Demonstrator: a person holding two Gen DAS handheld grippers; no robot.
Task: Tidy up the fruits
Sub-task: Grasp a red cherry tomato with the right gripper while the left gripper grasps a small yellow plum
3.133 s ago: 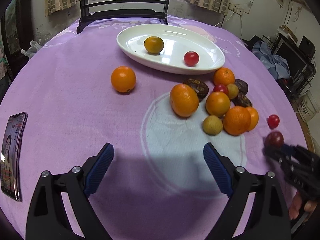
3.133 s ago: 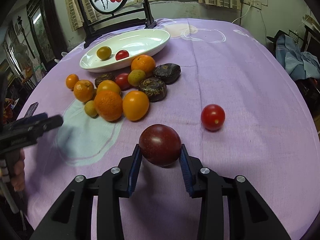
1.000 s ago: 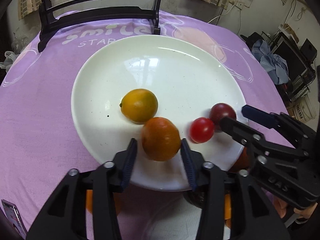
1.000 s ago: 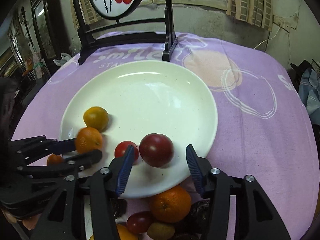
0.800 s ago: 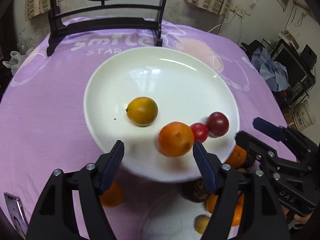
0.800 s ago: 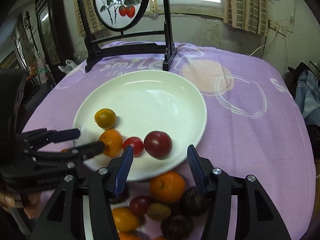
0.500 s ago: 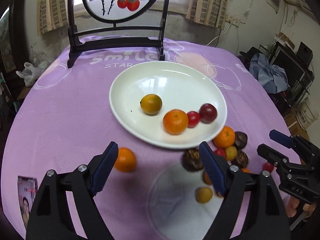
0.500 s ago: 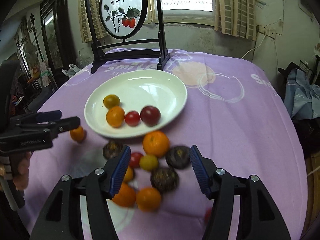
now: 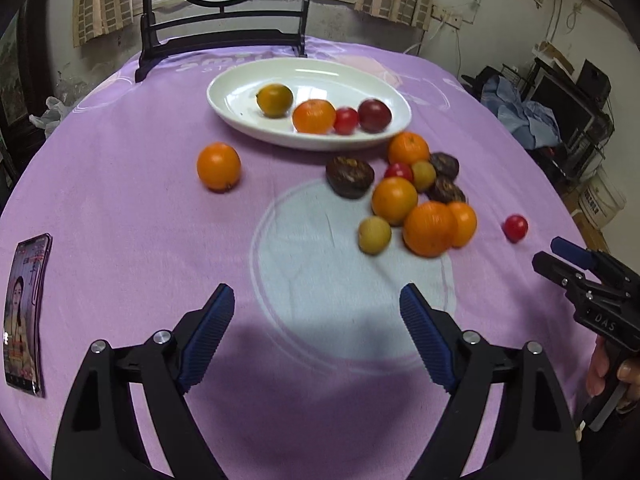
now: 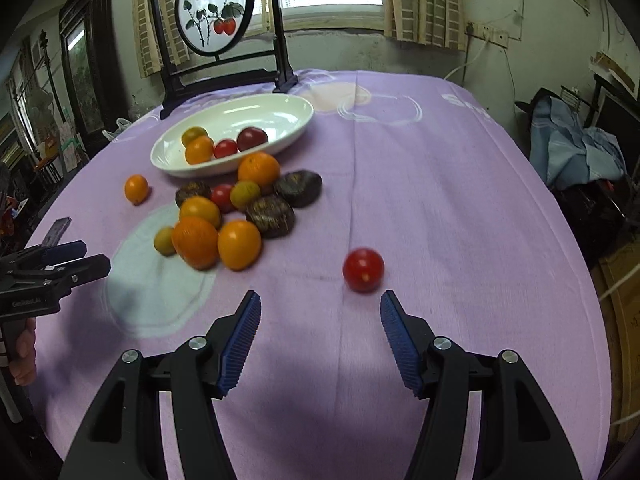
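A white oval plate [image 9: 320,80] [image 10: 260,114] at the far side holds a yellow citrus [image 9: 275,100], an orange [image 9: 314,116], a small red tomato [image 9: 346,121] and a dark red plum [image 9: 374,115]. In front of it lies a pile of oranges and dark fruits [image 9: 412,200] [image 10: 236,216]. One orange [image 9: 219,166] sits alone to the left. A red tomato [image 10: 363,270] [image 9: 515,228] lies just ahead of my right gripper [image 10: 320,300] [image 9: 549,253], which is open and empty. My left gripper [image 9: 315,296] [image 10: 96,257] is open wide over bare cloth.
A phone [image 9: 26,312] lies at the table's left edge. A round painted screen on a black stand [image 10: 216,8] rises behind the plate. The purple cloth [image 10: 440,200] drops away at the round table's edge; clothes [image 10: 572,148] lie beyond it on the right.
Both grippers let go over the plate, the left of the orange, the right of the dark red plum, then drew back toward the near side with jaws spread.
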